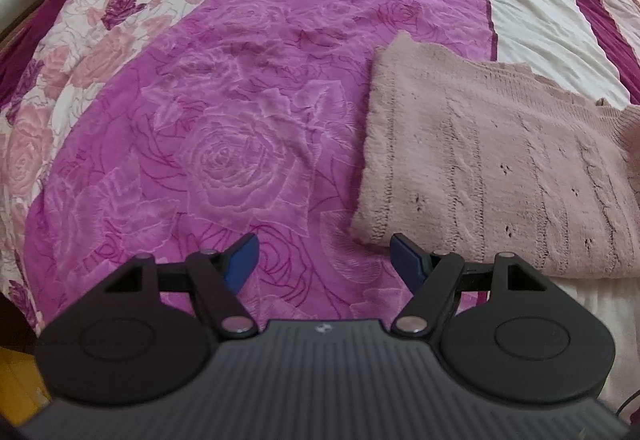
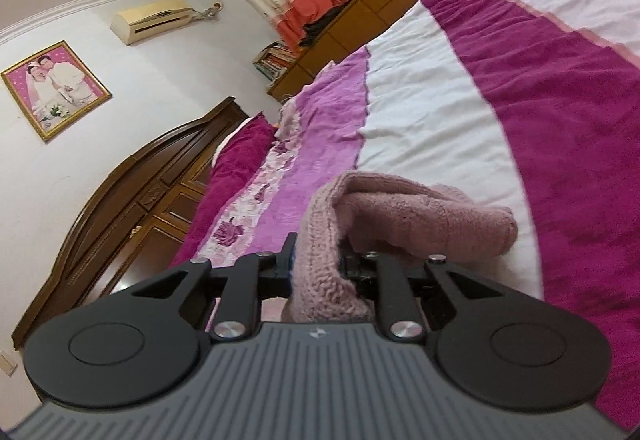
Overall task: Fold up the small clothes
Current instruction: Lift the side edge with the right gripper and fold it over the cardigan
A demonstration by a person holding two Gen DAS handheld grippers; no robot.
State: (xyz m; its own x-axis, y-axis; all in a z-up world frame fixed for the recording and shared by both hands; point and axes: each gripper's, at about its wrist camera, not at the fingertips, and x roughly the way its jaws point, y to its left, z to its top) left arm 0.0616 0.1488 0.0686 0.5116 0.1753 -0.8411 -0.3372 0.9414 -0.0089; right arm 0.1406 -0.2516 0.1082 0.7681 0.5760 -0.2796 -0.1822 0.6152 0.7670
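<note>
Pink sweater [image 1: 500,167] partly folded; right gripper [image 2: 316,268] pinches its edge (more folds left); left gripper [image 1: 324,260] spread, empty, sweater beside its right finger

No words, numbers or brand names could be read in either view. Each gripper's ribbed grey body carried only a tiny pale emblem near its front edge, too small to make out, and the wall air conditioner [image 2: 154,19] showed no legible marking.
</note>
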